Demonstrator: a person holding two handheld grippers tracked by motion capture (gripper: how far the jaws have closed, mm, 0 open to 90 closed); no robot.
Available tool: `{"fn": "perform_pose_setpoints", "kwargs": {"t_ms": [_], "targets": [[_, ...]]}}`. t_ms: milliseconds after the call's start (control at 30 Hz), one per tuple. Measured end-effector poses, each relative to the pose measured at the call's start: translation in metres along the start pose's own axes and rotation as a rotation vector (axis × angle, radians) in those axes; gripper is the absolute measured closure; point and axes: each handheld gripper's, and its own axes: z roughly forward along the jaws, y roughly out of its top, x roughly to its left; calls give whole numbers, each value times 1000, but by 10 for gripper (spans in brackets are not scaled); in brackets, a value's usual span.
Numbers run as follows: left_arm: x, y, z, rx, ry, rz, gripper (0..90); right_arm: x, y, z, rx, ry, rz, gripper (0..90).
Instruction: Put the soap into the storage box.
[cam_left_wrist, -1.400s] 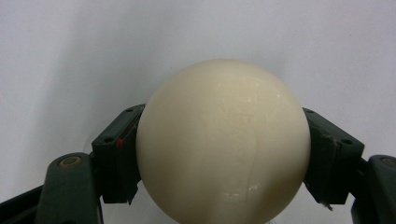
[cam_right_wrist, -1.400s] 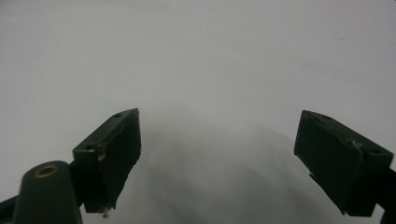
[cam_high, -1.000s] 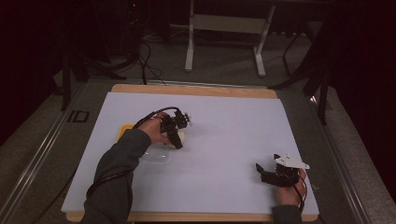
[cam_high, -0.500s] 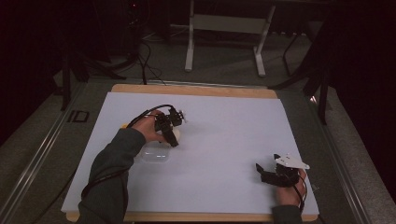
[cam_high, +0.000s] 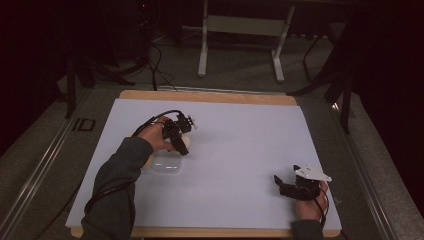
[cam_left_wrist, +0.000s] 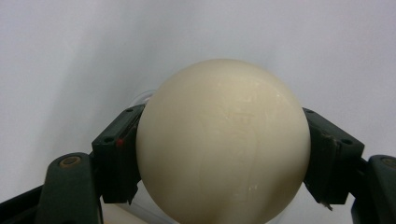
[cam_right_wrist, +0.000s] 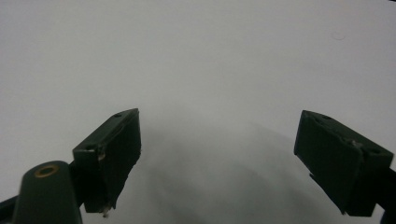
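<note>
A smooth cream ball (cam_left_wrist: 224, 140) sits between the two black jaws of my left gripper (cam_left_wrist: 224, 126), and both pads press on its sides. In the high view the left gripper (cam_high: 181, 142) hangs over the left middle of the white sheet with the ball (cam_high: 185, 141) at its tip. Just toward the person from it lies a clear plastic container (cam_high: 167, 166). My right gripper (cam_high: 281, 184) rests near the front right corner of the sheet. In its own view the right gripper (cam_right_wrist: 217, 123) stands open over bare white sheet, with nothing between the jaws.
A white sheet (cam_high: 240, 135) covers the wooden table top (cam_high: 210, 97). A yellowish thing (cam_high: 148, 161) peeks out beside the left sleeve, next to the clear container. Beyond the table stand a white frame (cam_high: 240, 30) and cables on a dark floor.
The left hand, with the ball in its gripper, has drifted slightly left and away from the clear container. The right gripper has kept still.
</note>
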Motion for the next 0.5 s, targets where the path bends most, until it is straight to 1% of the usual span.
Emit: {"fn": "perform_pose_setpoints", "kwargs": {"t_ms": [33,167,200,433,500], "targets": [[0,-1,0,-9,-3,-4,254,0,0,0,0,0,0,147],[2,-3,-3,-15,0,-1,255,0,0,0,0,0,-1,147],[2,-4,-3,-20,1,-6,255,0,0,0,0,0,-1,147],[4,-9,-7,-27,-2,-17,255,0,0,0,0,-1,0,147],[5,-10,-8,-26,2,-11,255,0,0,0,0,-1,-1,147]]}}
